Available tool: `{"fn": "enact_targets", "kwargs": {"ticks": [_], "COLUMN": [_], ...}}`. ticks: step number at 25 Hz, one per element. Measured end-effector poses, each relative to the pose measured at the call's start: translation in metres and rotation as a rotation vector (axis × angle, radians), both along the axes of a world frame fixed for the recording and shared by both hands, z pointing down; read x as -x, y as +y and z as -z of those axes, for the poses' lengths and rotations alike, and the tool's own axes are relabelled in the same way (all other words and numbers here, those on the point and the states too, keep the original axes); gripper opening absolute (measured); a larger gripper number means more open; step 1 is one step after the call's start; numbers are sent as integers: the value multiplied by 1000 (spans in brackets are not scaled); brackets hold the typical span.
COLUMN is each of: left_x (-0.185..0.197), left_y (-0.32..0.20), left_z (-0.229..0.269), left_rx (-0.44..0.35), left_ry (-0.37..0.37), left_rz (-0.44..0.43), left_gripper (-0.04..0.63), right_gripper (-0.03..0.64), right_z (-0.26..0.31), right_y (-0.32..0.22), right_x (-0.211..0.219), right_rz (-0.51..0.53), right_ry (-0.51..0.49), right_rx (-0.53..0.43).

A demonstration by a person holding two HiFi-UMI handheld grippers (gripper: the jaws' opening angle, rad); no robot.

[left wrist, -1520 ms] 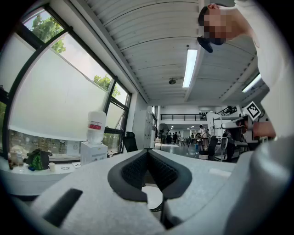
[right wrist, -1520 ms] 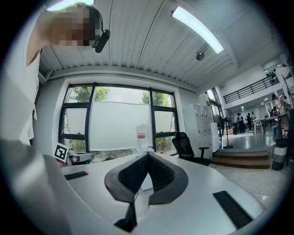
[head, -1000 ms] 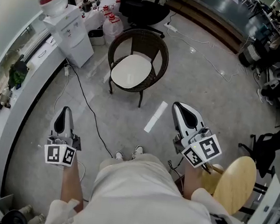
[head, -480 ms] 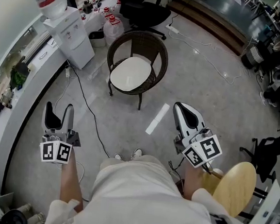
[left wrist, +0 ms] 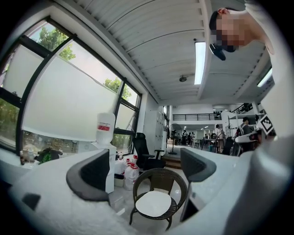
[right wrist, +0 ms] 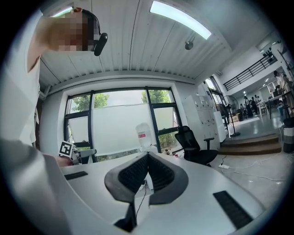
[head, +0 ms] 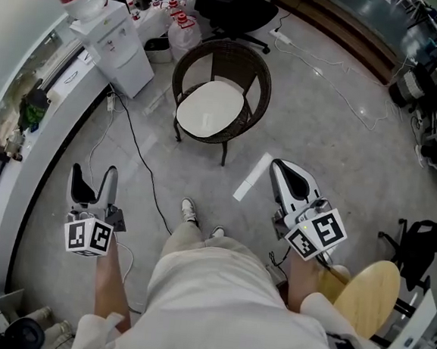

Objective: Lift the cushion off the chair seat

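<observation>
The cushion (head: 209, 108) lies flat on the chair (head: 258, 90) seat, well ahead of us. Our left gripper (head: 94, 174) is opening, nothing between its jaws; the right gripper (head: 278, 167) has its jaws together. We should step closer, open the right, and pinch opposite cushion edges.

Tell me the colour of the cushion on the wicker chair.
The cushion is plain white, clearest in the head view.

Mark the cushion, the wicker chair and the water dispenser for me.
cushion (head: 209, 108): head view, middle of its white top.
wicker chair (head: 251, 65): head view, woven backrest.
water dispenser (head: 126, 57): head view, white cabinet.
</observation>
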State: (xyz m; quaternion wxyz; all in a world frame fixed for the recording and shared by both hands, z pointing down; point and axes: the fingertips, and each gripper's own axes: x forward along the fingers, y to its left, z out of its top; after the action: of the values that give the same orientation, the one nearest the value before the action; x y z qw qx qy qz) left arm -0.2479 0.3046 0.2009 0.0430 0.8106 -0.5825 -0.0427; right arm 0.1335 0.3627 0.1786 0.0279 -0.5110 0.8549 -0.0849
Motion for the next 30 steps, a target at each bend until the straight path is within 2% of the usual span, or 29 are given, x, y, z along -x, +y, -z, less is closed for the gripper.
{"fn": "enact_targets", "kwargs": {"ticks": [4,8,15,19,21,23,27,30], "left_x": [-7,-13,-11,-28,-37,-52,-93,-101], "left_y": [-37,-95,-240,-315,-346,-370,-404,-416], "left_z": [-22,-56,-80,-104,-114,-121,-134,-155], "left_rx": [33,83,127,163,180,197,229,281], "left_ry": [20,59,82,80,106,124,102,80], "left_rz": [-11,-40,-114,-197,-208,-216,-252,-236], "left_gripper": [472,472,472,472,472,472,472,472], "right_gripper": [2,2,2,2,2,2,2,2], "right_z": [-9,-16,-1,-8,-8,-7,-21,-47], "right_y": [-33,-82,-199,-230,-248,-266,-306,-341], "right_x": [0,2,13,15,15,11,-10,-17], "right_rz": [-4,-24,-65,-146,-174,-168,-148,-103], "right_ry": [21,62,159,156,167,172,148,133], "right_rx": [34,63,125,169,174,177,199,227]}}
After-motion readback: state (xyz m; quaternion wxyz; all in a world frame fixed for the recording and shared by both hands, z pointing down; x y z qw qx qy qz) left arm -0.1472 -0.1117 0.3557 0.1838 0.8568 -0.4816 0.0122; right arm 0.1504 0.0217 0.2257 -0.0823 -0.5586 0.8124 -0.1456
